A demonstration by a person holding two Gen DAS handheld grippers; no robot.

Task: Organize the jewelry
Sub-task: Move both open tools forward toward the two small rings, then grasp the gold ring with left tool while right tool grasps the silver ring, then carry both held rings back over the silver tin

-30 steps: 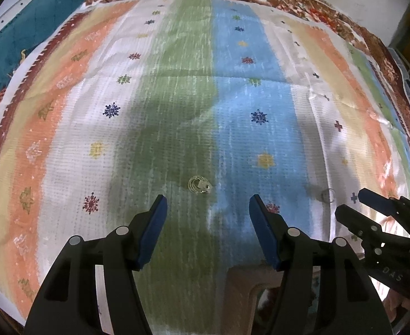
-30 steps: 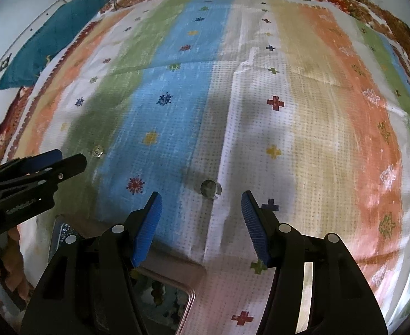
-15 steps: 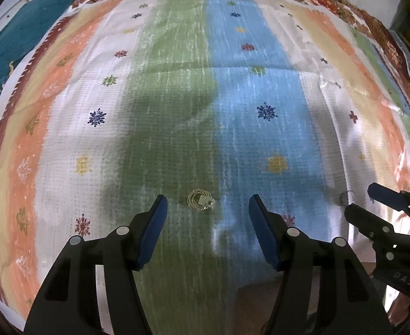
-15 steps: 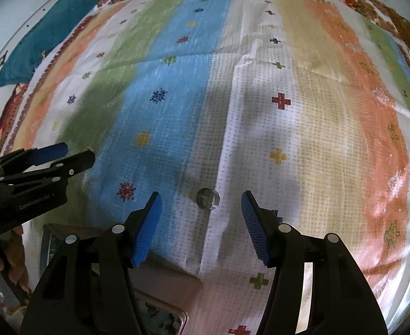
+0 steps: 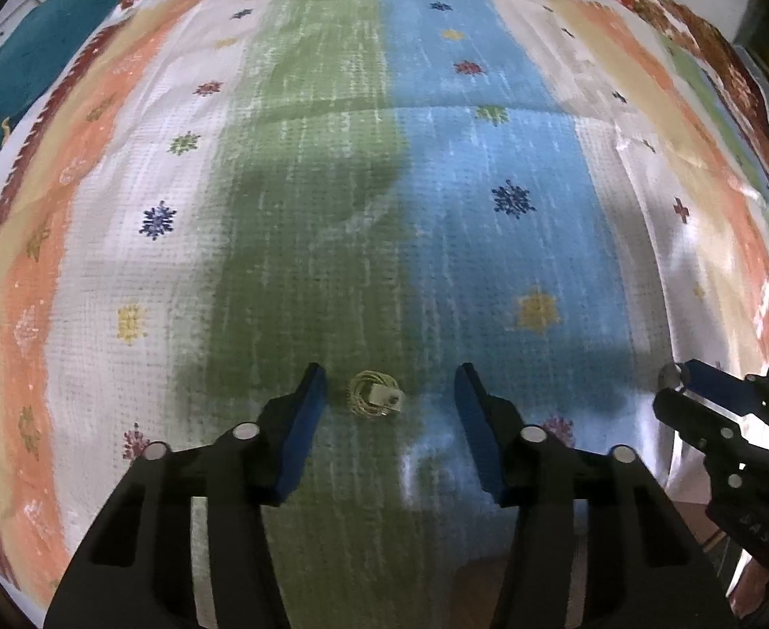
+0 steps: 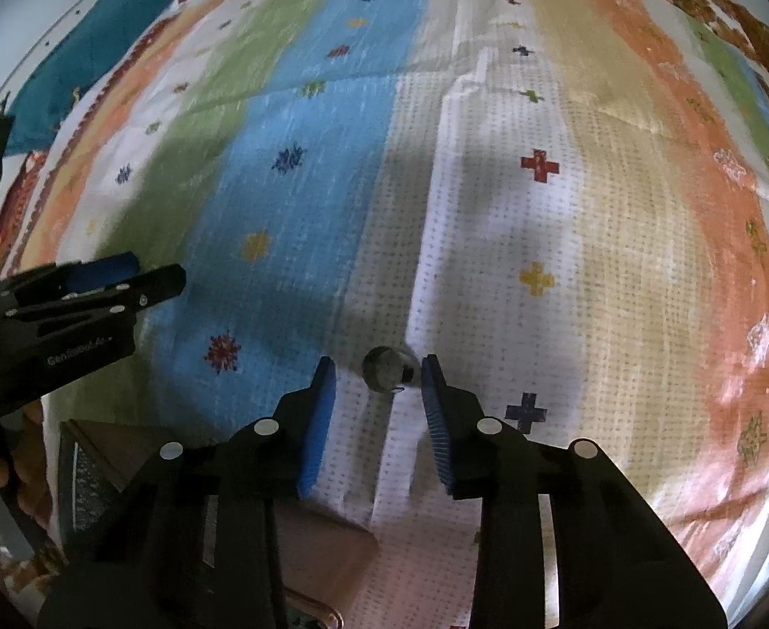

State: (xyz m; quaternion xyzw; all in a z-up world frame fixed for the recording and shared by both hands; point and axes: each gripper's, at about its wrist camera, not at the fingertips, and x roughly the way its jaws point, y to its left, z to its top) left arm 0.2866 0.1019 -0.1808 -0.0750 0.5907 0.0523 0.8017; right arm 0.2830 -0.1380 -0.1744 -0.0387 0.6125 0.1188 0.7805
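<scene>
A coiled gold chain with a small white tag (image 5: 374, 393) lies on the green stripe of the striped bedspread (image 5: 332, 183). My left gripper (image 5: 390, 383) is open with the chain between its blue fingertips. A silver ring (image 6: 387, 368) lies on the white stripe. My right gripper (image 6: 379, 375) has narrowed around the ring, with small gaps still showing on both sides. The ring (image 5: 667, 376) and the right gripper (image 5: 680, 385) also show at the right edge of the left wrist view. The left gripper (image 6: 148, 272) shows at the left of the right wrist view.
A brown jewelry box (image 6: 138, 451) with an open tray sits below and left of my right gripper. A teal cloth (image 5: 33, 57) lies at the far left of the bed. The bedspread's floral border (image 6: 725, 10) runs along the far edge.
Both grippers moved forward and down toward their pieces. The right gripper's jaws have narrowed around the ring. The left gripper now brackets the chain.
</scene>
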